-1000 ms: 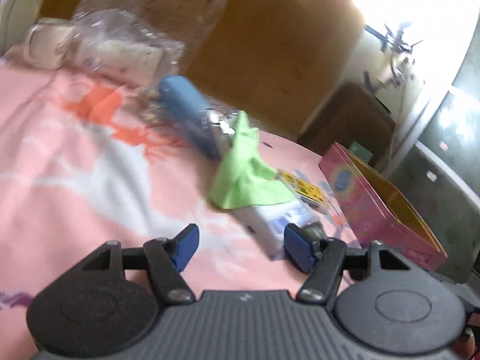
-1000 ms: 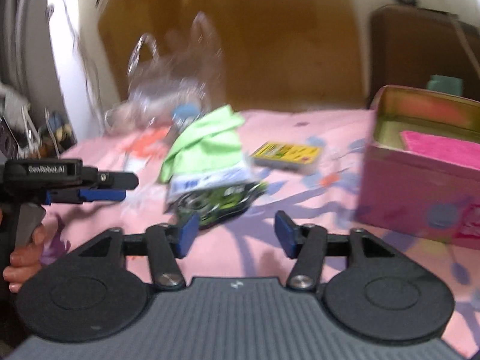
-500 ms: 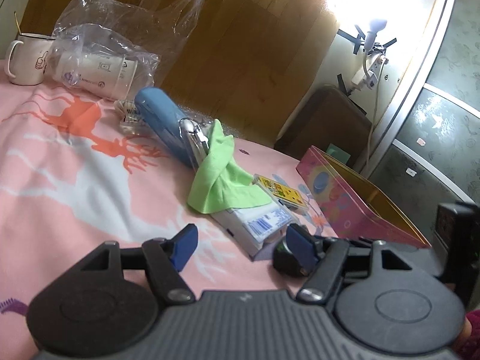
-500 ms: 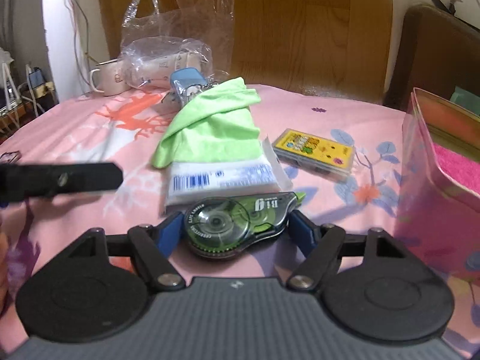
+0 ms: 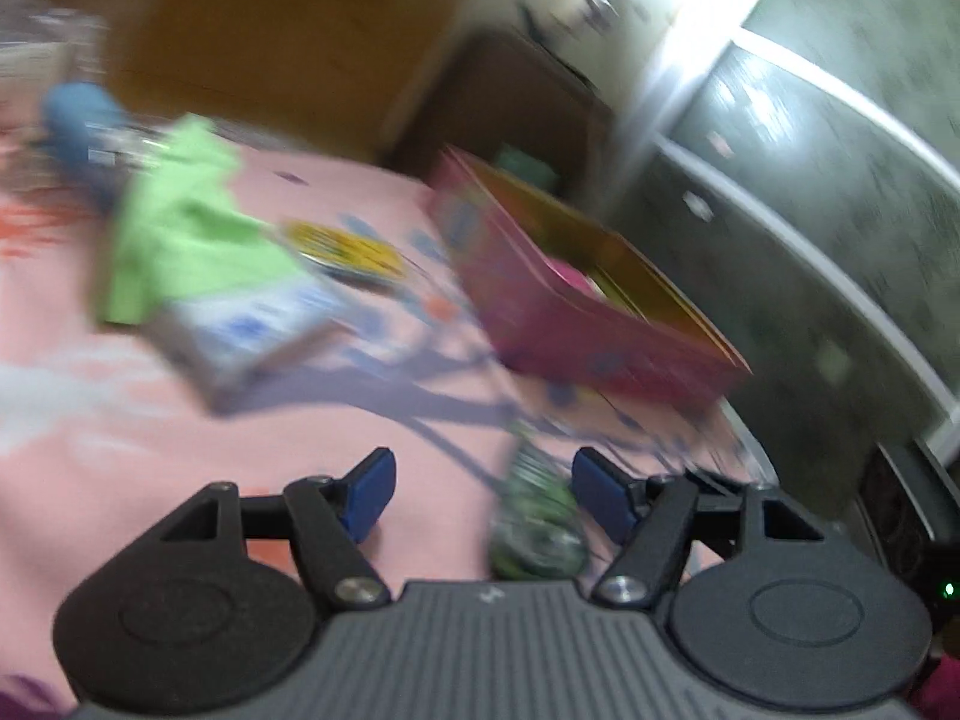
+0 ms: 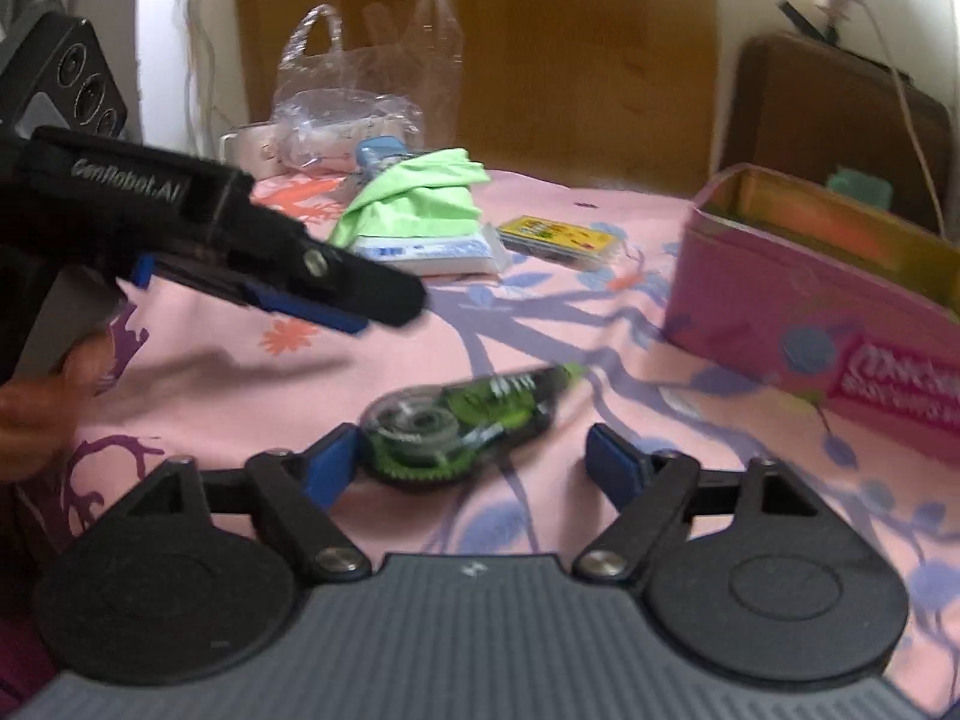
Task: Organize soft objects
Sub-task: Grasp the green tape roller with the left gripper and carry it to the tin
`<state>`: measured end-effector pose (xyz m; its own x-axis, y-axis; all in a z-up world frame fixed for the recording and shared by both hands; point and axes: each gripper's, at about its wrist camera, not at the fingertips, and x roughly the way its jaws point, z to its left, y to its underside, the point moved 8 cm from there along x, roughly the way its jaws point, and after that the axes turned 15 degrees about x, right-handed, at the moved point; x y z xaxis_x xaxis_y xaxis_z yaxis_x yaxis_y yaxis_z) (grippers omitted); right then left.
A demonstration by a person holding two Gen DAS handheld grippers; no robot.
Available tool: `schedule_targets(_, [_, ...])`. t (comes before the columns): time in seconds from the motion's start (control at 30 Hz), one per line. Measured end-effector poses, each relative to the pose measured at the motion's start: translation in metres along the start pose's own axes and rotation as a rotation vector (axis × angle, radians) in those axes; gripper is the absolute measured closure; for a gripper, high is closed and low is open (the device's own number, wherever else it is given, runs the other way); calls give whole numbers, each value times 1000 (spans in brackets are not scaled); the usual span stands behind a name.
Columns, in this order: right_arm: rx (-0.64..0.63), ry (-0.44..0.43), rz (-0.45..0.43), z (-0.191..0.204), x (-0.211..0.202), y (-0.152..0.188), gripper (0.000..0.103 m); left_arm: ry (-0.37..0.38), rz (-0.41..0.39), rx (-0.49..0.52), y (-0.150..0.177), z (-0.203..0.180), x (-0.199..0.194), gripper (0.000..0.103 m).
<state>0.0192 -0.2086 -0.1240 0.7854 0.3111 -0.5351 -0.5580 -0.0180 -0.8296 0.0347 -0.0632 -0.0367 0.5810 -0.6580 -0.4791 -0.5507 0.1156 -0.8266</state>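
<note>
Pink floral sheet [image 6: 198,372] under both grippers, wood panel behind, clutter toward the back.

Right gripper [image 6: 474,459]: jaws opening, wide now. Tape roller [image 6: 456,414] lies on the sheet between them, its round end touching the left pad, right pad well clear. So no grip on it, looks like a release. Left gripper [image 5: 480,495] is part open w/ nothing pinched; in its blurred view the roller shows as a green smear just inside the right pad.

Task's soft thing: green cloth [image 6: 420,192], draped over a white packet [image 6: 432,249] at the back, beside the yellow card box [image 6: 558,234]. Pink tin [image 6: 828,306] stands open at right, something pink inside, prob the drop spot.

To do this well: let the jaws finish opening, back straight off so the pad doesn't drag the roller, then go for the cloth at a bunched fold, not the packet under it.

Vs half a sec ago: roller sat snug between the right pads, close by the packet; now it's nearer the tin, and the left gripper sits higher in the right view.
</note>
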Motion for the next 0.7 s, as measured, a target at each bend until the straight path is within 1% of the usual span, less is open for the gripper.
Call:
schedule_targets(0.1, [17, -14, -14, -2, -1, 1, 17, 61, 79, 53, 2, -29, 23, 35])
schedule_targets(0.13, [13, -16, -19, -3, -1, 2, 17, 66, 103, 65, 5, -34, 29, 32])
schedule_targets(0.17, [8, -18, -23, -2, 0, 1, 17, 66, 127, 74, 8, -39, 36, 26])
schedule_targets(0.2, [0, -22, -28, -1, 1, 2, 17, 62, 133, 82, 10, -42, 40, 26])
schedule_targets(0.23, [-11, -25, -32, 1, 3, 2, 18, 58, 127, 91, 11, -45, 41, 26])
schedule_targets(0.3, [-22, -30, -54, 5, 3, 2, 33, 66, 126, 98, 13, -52, 44, 33])
schedule_targets(0.33, [-25, -18, -64, 6, 4, 0, 33, 76, 127, 103, 14, -56, 46, 37])
schedule_targets(0.37, [-30, -9, -76, 5, 3, -1, 34, 76, 130, 110, 15, -60, 48, 43])
schedule_targets(0.4, [-32, 0, -91, 3, 1, -3, 34, 59, 133, 118, 14, -62, 49, 45])
schedule_targets(0.43, [-28, 0, -99, 2, -1, -6, 34, 46, 140, 125, 14, -63, 50, 45])
schedule_targets(0.47, [-22, 2, -119, 0, -4, -9, 34, 51, 146, 113, 13, -62, 49, 45])
schedule_targets(0.53, [-28, 23, -176, -5, -13, -19, 35, 72, 132, 86, 4, -63, 47, 45])
schedule_targets(0.57, [-31, 39, -209, -9, -18, -27, 35, 85, 120, 88, -4, -65, 47, 45])
schedule_targets(0.63, [-28, 67, -265, -19, -27, -43, 35, 103, 97, 111, -21, -74, 49, 45])
schedule_targets(0.7, [-23, 92, -317, -33, -35, -60, 34, 120, 70, 154, -43, -87, 54, 45])
